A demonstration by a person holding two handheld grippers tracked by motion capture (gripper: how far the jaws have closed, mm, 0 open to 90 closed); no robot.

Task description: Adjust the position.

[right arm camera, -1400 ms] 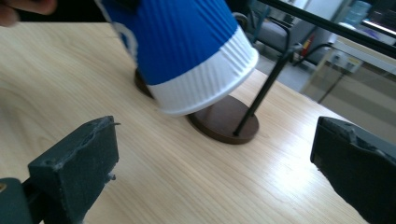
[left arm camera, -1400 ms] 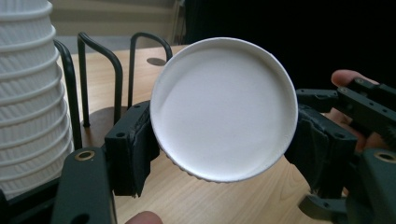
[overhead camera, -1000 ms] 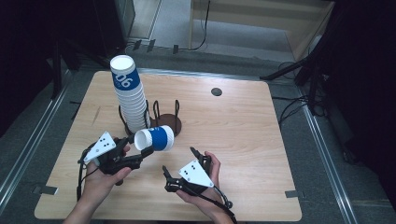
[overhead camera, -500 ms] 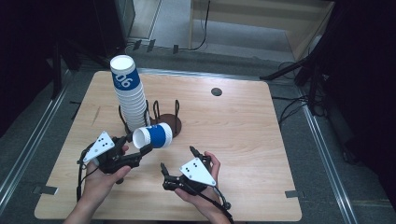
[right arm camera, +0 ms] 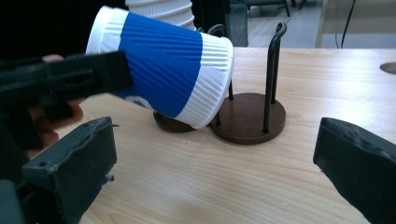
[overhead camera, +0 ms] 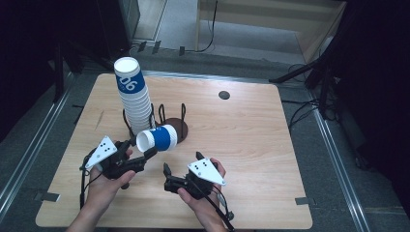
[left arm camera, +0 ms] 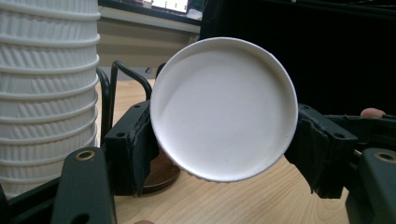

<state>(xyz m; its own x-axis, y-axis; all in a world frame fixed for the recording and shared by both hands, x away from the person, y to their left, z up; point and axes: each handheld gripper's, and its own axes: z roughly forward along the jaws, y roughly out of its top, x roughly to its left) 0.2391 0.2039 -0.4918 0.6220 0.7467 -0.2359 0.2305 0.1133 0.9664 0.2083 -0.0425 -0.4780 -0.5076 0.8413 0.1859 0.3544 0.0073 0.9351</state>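
A light wooden table (overhead camera: 251,145) with rounded corners carries the scene. At about 10 o'clock from its centre stand two dark round bases with black wire uprights: one (overhead camera: 131,126) holds a tall leaning stack of white ribbed cups (overhead camera: 135,99), the other (overhead camera: 175,126) stands just beside it. A small dark round spot (overhead camera: 223,94) lies at 12 o'clock near the far edge.

We see the left gripper (overhead camera: 145,153) clamped on a blue-and-white paper cup (overhead camera: 157,138), held on its side above the table (overhead camera: 251,140), mouth toward us. Just behind it a tall, leaning stack of cups (overhead camera: 135,99) stands in a black wire holder (overhead camera: 167,121). The right gripper (overhead camera: 167,175) hovers near, jaws apart, holding nothing.
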